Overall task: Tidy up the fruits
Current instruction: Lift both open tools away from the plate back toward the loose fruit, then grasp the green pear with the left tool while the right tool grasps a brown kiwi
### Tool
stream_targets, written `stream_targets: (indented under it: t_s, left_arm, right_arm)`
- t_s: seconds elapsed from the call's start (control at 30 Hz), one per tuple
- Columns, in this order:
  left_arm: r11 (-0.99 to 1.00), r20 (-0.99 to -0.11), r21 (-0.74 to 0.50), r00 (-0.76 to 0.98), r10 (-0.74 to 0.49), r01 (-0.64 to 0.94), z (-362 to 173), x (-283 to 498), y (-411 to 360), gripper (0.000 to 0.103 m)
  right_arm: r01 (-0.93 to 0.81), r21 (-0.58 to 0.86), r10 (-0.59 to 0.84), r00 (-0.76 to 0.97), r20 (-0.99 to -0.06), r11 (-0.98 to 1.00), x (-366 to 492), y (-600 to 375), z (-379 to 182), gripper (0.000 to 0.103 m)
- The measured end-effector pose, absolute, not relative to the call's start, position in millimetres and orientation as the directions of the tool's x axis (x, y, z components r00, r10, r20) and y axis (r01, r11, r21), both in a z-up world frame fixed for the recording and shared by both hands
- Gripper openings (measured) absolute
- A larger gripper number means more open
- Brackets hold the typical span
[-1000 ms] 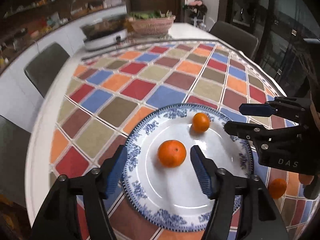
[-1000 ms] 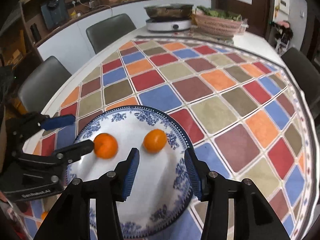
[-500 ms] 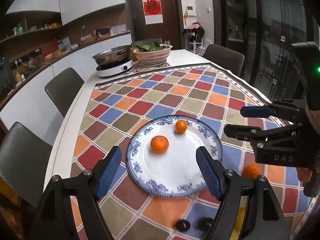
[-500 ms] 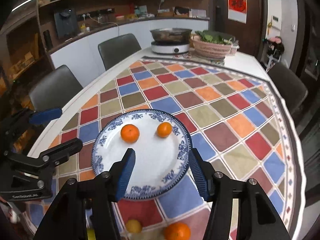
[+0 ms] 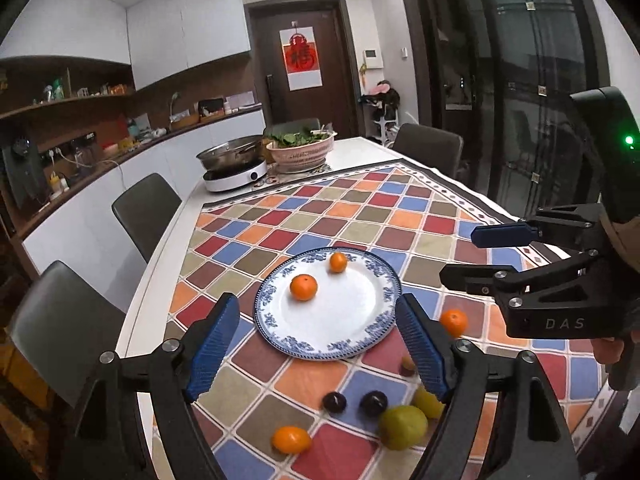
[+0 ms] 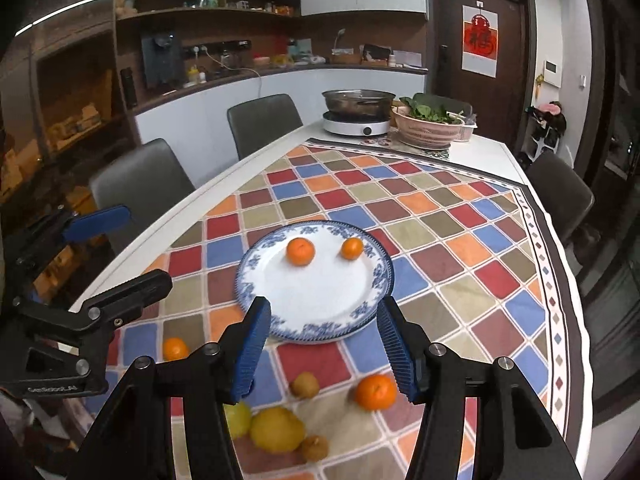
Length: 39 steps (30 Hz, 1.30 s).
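Observation:
A blue-rimmed white plate [image 5: 352, 350] [image 6: 320, 332] lies on the checkered tablecloth and holds two oranges [image 5: 303, 287] [image 5: 338, 262], also in the right wrist view [image 6: 300, 251] [image 6: 352, 248]. Loose fruit lies near the plate's front: an orange [image 5: 453, 322] [image 6: 375, 391], another orange [image 5: 291, 439] [image 6: 175, 349], a yellow-green fruit [image 5: 402, 426] [image 6: 277, 429] and two dark plums [image 5: 334, 402]. My left gripper [image 5: 318, 350] is open and empty, held above the near side of the plate. My right gripper [image 6: 322, 350] is open and empty, to the right of the left one.
A pan on an induction cooker [image 5: 234, 166] and a pink basket of greens [image 5: 301, 152] stand at the table's far end. Grey chairs [image 5: 146, 210] line the left side, one [image 5: 428, 152] stands at the far right. The table's left edge is close.
Both grippers have pulled back and up from the plate, so the loose fruit in front of it has come into view. Both stay open. The two oranges remain on the plate.

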<state>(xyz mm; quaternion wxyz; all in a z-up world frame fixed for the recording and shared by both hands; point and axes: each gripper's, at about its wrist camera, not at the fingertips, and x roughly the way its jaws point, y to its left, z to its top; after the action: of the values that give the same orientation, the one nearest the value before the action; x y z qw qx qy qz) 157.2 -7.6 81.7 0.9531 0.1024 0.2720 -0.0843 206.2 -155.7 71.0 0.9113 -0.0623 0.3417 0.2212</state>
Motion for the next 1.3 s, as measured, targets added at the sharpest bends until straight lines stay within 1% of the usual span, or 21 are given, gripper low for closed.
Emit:
stream_targets:
  t_s: [0.13, 0.23, 0.4, 0.63, 0.77, 0.97, 1.3]
  left_arm:
    - [0.964, -0.512, 0.165, 0.853, -0.096, 0.207, 82.0, 135.0, -11.7, 0.081]
    - [0.963, -0.496, 0.182, 0.865, -0.083, 0.197, 79.9, 124.6, -14.1, 0.083]
    - [0.964, -0.491, 0.185, 0.868, -0.076, 0.189, 69.5, 111.2, -14.2, 0.083]
    - [0.958, -0.522, 0.189, 0.849, -0.087, 0.215, 42.6, 98.3, -18.9, 0.083]
    - [0.949, -0.540, 0.202, 0.836, -0.099, 0.243, 28.7, 95.2, -22.6, 0.083]
    - [0.923, -0.542, 0.244, 0.831, -0.125, 0.298, 13.7, 90.0, -31.6, 0.083]
    - [0.890, -0.612, 0.244, 0.773, -0.166, 0.384, -13.6, 99.5, -36.9, 0.083]
  right_arm:
    - [-0.447, 0.034, 0.361, 0.672, -0.647, 0.894, 185.4, -160.3, 70.6, 0.056]
    - [-0.447, 0.013, 0.348, 0.678, -0.648, 0.894, 174.2, -162.1, 68.3, 0.056]
    - [-0.432, -0.044, 0.302, 0.696, -0.652, 0.901, 155.6, -165.1, 60.2, 0.056]
    - [-0.440, -0.107, 0.270, 0.706, -0.655, 0.892, 134.0, -166.3, 44.2, 0.056]
    - [-0.448, -0.111, 0.264, 0.689, -0.676, 0.887, 126.7, -167.3, 30.3, 0.056]
    - [-0.472, -0.134, 0.249, 0.660, -0.709, 0.871, 120.6, -167.6, 10.1, 0.056]
    - [-0.543, -0.208, 0.245, 0.645, -0.724, 0.813, 116.0, -157.1, -12.7, 0.056]
